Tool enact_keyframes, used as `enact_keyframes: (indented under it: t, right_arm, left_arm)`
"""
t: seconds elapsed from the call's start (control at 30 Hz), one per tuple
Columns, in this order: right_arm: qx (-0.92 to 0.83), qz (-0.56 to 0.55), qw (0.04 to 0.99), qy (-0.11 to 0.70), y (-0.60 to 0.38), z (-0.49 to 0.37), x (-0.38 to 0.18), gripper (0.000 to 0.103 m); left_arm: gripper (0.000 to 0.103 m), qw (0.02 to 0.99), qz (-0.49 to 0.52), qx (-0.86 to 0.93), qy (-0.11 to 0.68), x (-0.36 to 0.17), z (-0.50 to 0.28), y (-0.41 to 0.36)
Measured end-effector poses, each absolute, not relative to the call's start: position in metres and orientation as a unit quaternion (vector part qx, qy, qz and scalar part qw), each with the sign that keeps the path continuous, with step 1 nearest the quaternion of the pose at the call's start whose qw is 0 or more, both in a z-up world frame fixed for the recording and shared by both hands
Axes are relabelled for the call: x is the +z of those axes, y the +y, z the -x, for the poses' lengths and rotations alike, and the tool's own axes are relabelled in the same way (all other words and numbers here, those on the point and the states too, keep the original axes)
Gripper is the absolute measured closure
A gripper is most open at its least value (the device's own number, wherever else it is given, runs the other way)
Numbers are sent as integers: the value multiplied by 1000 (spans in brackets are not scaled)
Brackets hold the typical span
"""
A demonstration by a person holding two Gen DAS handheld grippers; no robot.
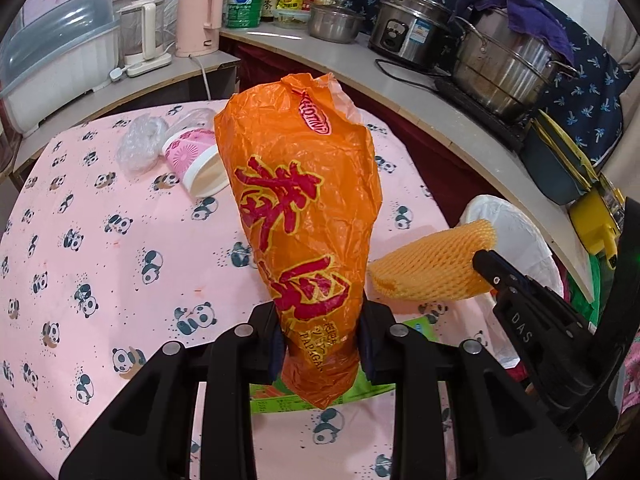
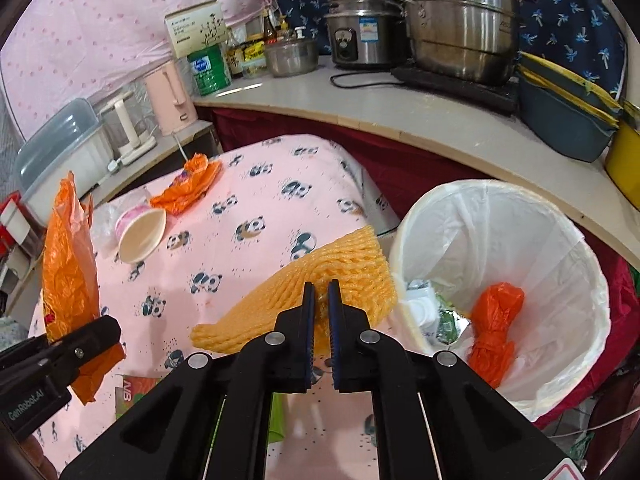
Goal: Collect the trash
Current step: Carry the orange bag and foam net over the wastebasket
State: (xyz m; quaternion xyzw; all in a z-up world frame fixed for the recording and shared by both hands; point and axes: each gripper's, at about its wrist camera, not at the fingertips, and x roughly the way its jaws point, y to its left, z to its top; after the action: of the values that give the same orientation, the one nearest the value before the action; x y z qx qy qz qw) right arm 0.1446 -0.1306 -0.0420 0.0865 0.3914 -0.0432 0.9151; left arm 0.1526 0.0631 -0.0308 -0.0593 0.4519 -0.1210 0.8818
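Note:
My left gripper (image 1: 320,344) is shut on an orange plastic bag (image 1: 300,208) with red characters and holds it upright above the panda tablecloth (image 1: 100,260). The bag also shows in the right wrist view (image 2: 70,264). My right gripper (image 2: 321,296) is shut on a yellow foam fruit net (image 2: 320,272), held near the rim of the white-lined trash bin (image 2: 560,232). The net also shows in the left wrist view (image 1: 432,264). The bin holds an orange bag (image 2: 494,324) and wrappers. A pink paper cup (image 2: 140,232), a clear plastic bag (image 1: 140,144) and a crumpled orange bag (image 2: 188,184) lie on the table.
A green packet (image 1: 280,400) lies on the table under my left gripper. A curved counter (image 2: 400,120) behind holds pots, a rice cooker (image 2: 360,32), kettles (image 1: 200,20) and a blue basin (image 2: 560,120). A white lidded box (image 1: 52,64) stands at the far left.

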Motion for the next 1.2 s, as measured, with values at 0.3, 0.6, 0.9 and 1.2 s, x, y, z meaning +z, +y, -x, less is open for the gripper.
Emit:
enact_keyframes:
  t: [0.3, 0.6, 0.9, 1.2]
  right_arm:
    - [-79, -112, 924, 358, -180, -123, -17, 96]
    - [-140, -150, 922, 329, -259, -89, -4, 96]
    - [-206, -188, 907, 315, -331, -54, -11, 96]
    - [-225, -208, 900, 310, -360, -37, -18, 96]
  left_arm:
    - [76, 885, 26, -157, 437, -13, -142, 10]
    - [75, 871, -18, -217, 441, -11, -134, -65]
    - [74, 835, -55, -290, 465, -28, -129, -141]
    - [53, 821, -81, -318, 467, -39, -133, -183]
